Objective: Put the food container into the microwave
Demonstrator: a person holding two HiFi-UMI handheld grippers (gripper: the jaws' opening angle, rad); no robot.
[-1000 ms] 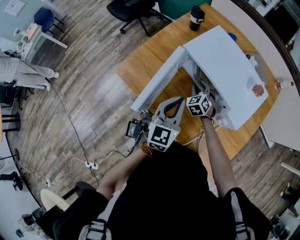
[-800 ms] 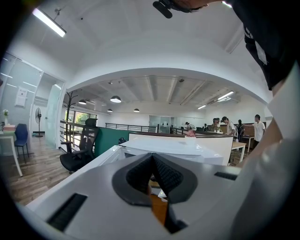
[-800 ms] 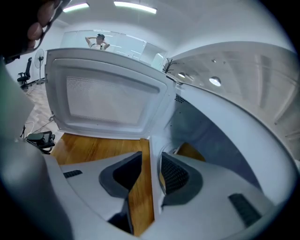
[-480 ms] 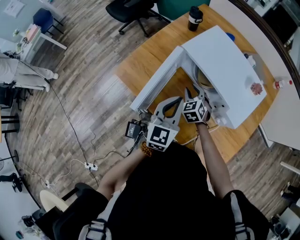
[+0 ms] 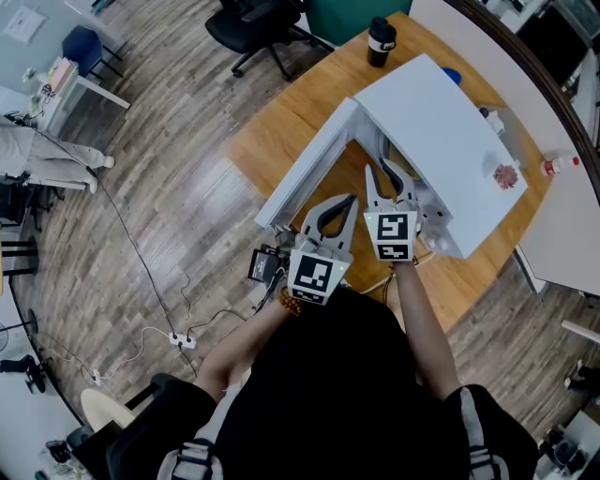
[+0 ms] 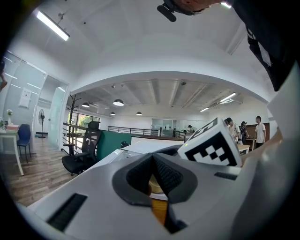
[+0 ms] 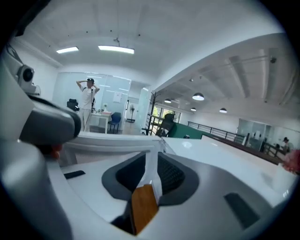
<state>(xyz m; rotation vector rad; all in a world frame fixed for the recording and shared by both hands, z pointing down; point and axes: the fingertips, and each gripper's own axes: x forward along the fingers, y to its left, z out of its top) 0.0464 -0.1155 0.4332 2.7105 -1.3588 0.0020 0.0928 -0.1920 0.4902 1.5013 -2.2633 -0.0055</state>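
Note:
The white microwave (image 5: 450, 122) stands on the wooden table (image 5: 281, 131), its door (image 5: 305, 173) swung open to the left. Through the left gripper's jaws I see a cream round food container (image 6: 153, 184) inside the opening. My right gripper (image 5: 380, 172) hangs raised in front of the opening. Its jaws have just been closing, a narrow gap remains and nothing is between them (image 7: 152, 164). My left gripper (image 5: 351, 200) is level beside it, fingertips together, holding nothing. The right gripper's marker cube (image 6: 211, 147) shows in the left gripper view.
A black cup (image 5: 378, 39) stands at the table's far edge and a black office chair (image 5: 253, 23) is beyond it. A small red-capped bottle (image 5: 558, 166) sits on the white table at right. Cables and a power strip (image 5: 183, 339) lie on the floor at left.
My right gripper has come up and back out of the microwave's opening, and its jaws have narrowed. The left gripper has stayed where it was.

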